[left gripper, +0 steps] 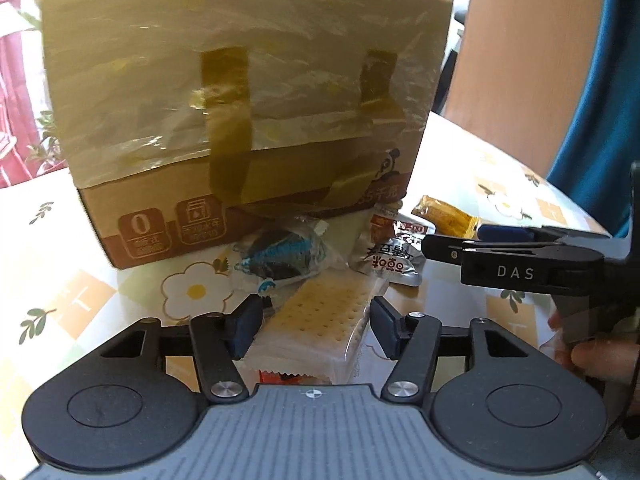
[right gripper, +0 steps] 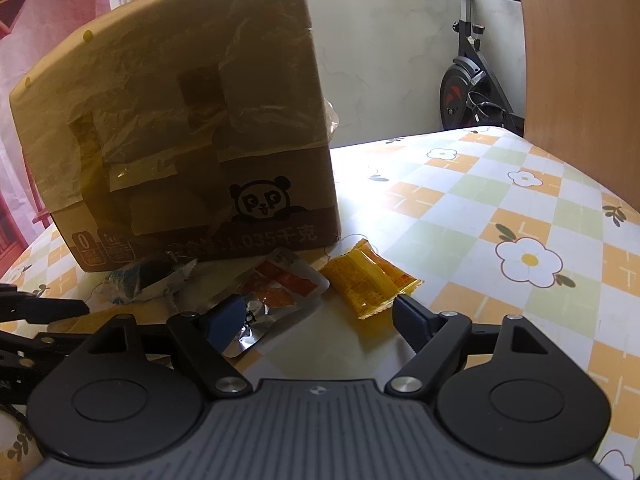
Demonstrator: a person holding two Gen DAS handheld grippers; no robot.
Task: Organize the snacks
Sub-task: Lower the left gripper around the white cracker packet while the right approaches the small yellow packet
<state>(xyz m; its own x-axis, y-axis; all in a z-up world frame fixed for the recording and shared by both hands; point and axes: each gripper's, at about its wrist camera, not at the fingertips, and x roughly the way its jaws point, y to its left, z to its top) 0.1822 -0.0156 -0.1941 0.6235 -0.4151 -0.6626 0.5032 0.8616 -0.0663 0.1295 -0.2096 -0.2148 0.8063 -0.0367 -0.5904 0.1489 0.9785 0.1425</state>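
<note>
Flowered tablecloth (right gripper: pixel 500 200): taped carton (left gripper: pixel 240 100) behind scattered snacks (right gripper: pixel 372 280).

The right tongs (right gripper: pixel 320 322) are held open over the tabletop (right gripper: pixel 480 208); a yellow packet (right gripper: pixel 366 282) and a silver pouch (right gripper: pixel 276 300) are seen before the cardboard box (right gripper: pixel 180 140).

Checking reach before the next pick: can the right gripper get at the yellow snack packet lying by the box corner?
Probably yes. The yellow snack packet lies flat on the tablecloth just ahead of the right gripper, whose jaws stand open and empty. Nothing lies on it; the silver pouch sits beside it, apart.
</note>
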